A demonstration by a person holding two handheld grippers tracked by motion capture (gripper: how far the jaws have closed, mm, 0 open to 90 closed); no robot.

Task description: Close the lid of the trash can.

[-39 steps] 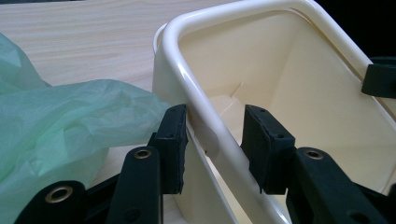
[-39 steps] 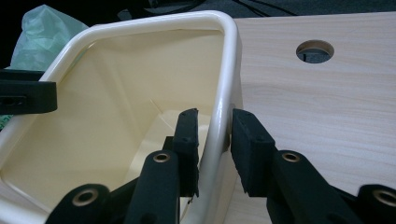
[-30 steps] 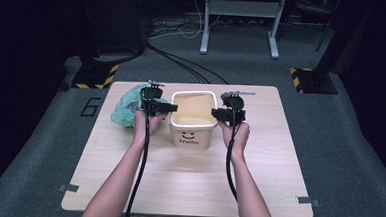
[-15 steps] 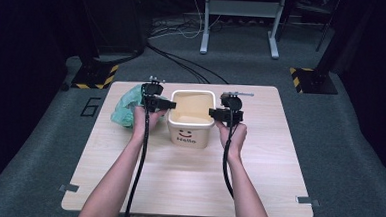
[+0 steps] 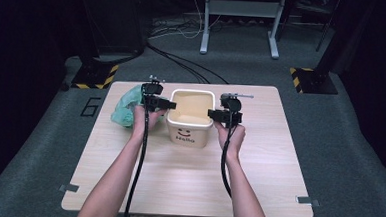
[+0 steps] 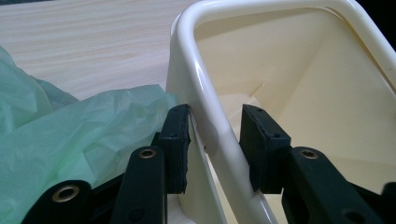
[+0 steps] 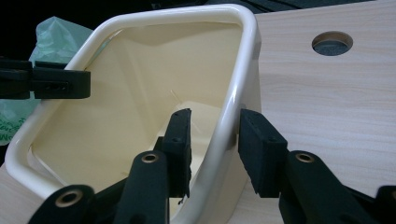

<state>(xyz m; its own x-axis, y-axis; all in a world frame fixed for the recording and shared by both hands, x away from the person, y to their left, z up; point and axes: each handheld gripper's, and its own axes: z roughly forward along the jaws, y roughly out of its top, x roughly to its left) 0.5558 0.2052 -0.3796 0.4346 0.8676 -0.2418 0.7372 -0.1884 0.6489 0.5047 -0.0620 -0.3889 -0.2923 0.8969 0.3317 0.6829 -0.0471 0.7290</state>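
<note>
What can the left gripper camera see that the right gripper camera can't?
Left gripper view: the green bag close up, bunched against the outside of the cream bin. Right gripper view: a round hole in the wooden table, and the left gripper at the bin's far rim, its jaws just opened a little. Both share the bin, with its rim between two black jaws, and the table.

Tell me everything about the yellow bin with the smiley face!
The bin is cream, glossy plastic, squarish with a rounded rim, open on top and looks empty inside. It stands upright on the wooden table, with a smiley and "Hello" on its front. Each tool's jaws straddle one side wall. A green bag lies beside it.
</note>
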